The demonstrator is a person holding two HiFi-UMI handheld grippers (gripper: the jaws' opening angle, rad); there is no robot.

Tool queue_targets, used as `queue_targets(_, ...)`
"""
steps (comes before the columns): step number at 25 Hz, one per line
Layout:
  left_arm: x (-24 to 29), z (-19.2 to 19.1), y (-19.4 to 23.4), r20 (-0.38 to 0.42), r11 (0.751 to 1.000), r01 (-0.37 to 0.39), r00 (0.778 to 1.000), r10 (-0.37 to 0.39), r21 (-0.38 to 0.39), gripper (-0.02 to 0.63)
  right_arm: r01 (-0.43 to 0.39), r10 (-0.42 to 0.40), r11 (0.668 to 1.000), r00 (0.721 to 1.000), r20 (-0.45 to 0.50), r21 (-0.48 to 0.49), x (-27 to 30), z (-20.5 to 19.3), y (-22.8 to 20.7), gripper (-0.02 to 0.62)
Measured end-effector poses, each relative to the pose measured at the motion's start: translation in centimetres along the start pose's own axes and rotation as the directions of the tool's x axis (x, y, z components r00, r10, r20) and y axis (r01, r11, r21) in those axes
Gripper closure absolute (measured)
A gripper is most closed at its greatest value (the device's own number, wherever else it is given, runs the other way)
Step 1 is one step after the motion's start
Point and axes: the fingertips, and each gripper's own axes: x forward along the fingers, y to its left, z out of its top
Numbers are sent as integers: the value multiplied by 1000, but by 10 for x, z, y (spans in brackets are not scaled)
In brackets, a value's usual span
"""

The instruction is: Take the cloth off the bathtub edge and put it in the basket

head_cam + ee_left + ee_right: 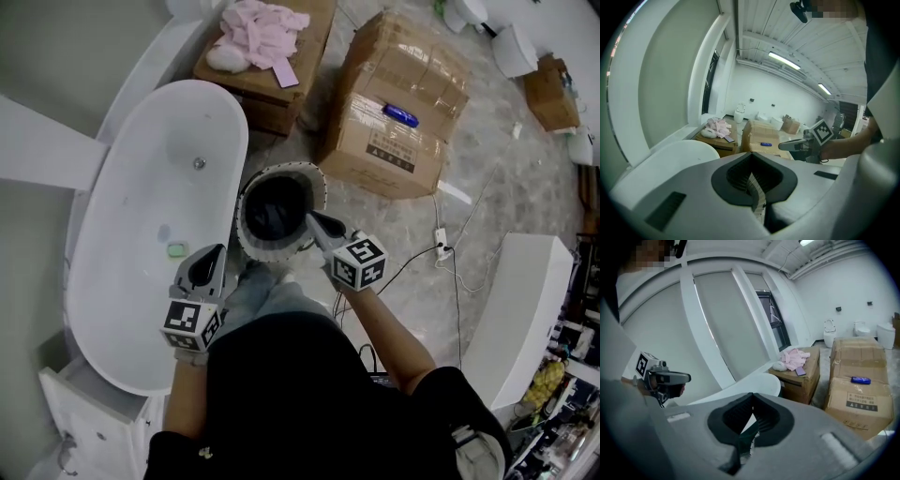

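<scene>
Jaws: both pairs are pressed together with nothing between them. The left gripper (217, 251) hangs over the tub's near rim, and the right gripper (315, 219) has its tip at the basket's edge.
Cloth: none shows on the rim of the white oval bathtub (150, 187). A dark crumpled cloth (272, 216) seems to lie inside the basket (dark on dark lining, so I am not sure).
Handling: probably soft, light and limp, so it would drape and slide. A raised fold near its middle looks like a better place to pinch than a flat edge.
Basket: the round pale-rimmed basket with dark lining (292, 170) stands on the floor just beside the tub and holds only that dark mass.
Tub: a small green item (176, 248) lies on its bottom.
Boxes: a brown cardboard box (281, 94) carries a pink garment (258, 28). The larger closed carton (375, 155) has a blue object (400, 115) on top.
</scene>
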Motion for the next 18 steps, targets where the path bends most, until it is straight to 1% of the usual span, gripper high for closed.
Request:
queue_targets(5,-2,35,-15,59,999,37,998,-38,19,592,22,-22,1000,996,90,1,-41,42,6,600)
queue_targets(13,-1,96,-35,165,994,89,981,-99,71,592,69,-53,995,978,202,-69,-95,98,24,600)
queue_targets(16,-2,114,-42,186,990,106,975,-123,98,592,83,-57,992,970,237,-100,-112,117,30,600)
queue_targets(18,-2,122,-46,192,987,117,972,-137,114,592,82,-53,991,965,258,-105,-121,126,33,600)
